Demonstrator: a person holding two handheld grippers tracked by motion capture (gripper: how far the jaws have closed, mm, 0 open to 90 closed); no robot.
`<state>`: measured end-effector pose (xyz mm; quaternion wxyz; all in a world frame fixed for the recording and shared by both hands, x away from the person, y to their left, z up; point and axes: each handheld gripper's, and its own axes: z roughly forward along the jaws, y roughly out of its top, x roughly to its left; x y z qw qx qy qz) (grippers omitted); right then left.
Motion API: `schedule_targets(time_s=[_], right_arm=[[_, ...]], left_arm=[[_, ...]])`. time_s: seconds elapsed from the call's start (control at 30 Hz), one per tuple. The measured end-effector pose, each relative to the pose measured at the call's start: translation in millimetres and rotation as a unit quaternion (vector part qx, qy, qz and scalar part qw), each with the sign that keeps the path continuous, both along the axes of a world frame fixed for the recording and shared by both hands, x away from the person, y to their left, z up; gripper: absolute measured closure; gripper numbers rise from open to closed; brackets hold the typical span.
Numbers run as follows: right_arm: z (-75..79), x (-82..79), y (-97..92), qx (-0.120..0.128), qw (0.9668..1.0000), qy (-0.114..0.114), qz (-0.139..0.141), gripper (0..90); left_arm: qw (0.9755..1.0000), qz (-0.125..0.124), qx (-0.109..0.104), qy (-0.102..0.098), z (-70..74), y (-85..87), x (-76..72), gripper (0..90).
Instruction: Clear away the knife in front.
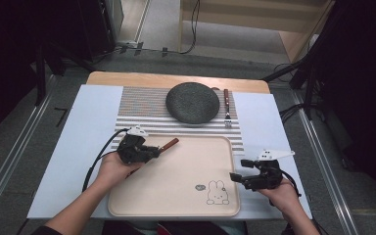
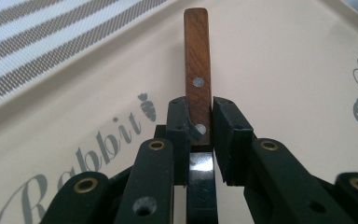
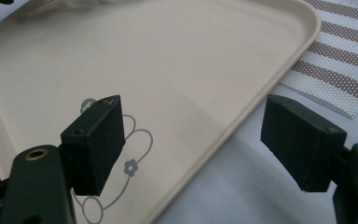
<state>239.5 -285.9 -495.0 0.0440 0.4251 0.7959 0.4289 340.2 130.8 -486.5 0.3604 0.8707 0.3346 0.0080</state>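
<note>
One wooden-handled utensil (image 2: 197, 70), handle diagonally toward plate (image 1: 193, 102)

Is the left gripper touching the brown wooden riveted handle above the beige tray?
Touching. In the left gripper view, the left gripper has both black jaws pressed against the sides of the brown wooden riveted handle, with no gap, above the beige tray.

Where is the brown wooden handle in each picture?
High view: the wooden handle pokes out of the left gripper at the tray's top-left corner.
Left gripper view: upper middle, clamped between the black jaws.
Right gripper view: not in it.
Shared landmark: the beige tray.
</note>
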Motion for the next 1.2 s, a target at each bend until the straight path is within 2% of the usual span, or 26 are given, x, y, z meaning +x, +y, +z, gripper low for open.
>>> schedule_targets(time_s=[0.13,0.3,0.33,0.37,0.43,0.6,0.73,0.83,0.97,1.03,1.2], right_arm=[[0.1,0.0,0.2,0.0,1.0,0.0,0.0,19.9],[-0.1,-0.1,-0.1,-0.001,1.0,0.0,-0.001,19.9],[0.0,-0.2,0.1,-0.001,1.0,0.001,-0.001,19.9],[0.0,-0.2,0.1,-0.001,1.0,0.001,-0.001,19.9],[0.0,-0.2,0.3,0.0,1.0,0.002,-0.001,19.9],[-0.2,0.0,0.3,-0.002,1.0,0.001,0.0,19.9],[-0.3,0.1,0.3,-0.002,1.0,0.002,0.001,19.9],[-0.5,0.3,0.4,-0.003,1.0,0.001,0.001,19.9],[-0.7,0.2,0.5,-0.005,1.0,0.001,0.001,19.9],[-0.6,0.2,0.1,-0.004,1.0,0.001,-0.001,19.9],[-0.9,0.4,-0.2,-0.004,1.0,0.001,-0.001,19.9]], left_arm=[[0.9998,-0.007,0.016,0.003,-5.8,-2.2,0.1,77.4],[0.9999,-0.008,0.006,0.013,-7.1,-1.0,1.7,74.9],[0.9998,-0.01,0.005,0.017,-6.6,-0.6,2.0,68.2],[0.9997,-0.01,0.003,0.02,-6.2,-0.6,2.1,68.2],[0.9997,-0.011,-0.001,0.024,-5.5,-0.4,2.1,62.5],[0.9998,-0.009,-0.009,0.014,0.5,-2.2,1.5,43.7],[0.9995,-0.019,-0.027,0.004,9.0,-5.7,0.8,38.8],[0.9989,-0.028,-0.037,0.003,13.9,-11.1,1.7,36.7],[0.9987,-0.038,-0.034,-0.003,16.5,-21.1,2.6,34.4],[0.9984,-0.041,-0.039,0.0,17.0,-25.9,4.1,34.5],[0.9982,-0.054,-0.025,-0.005,17.3,-37.4,8.5,35.3]])
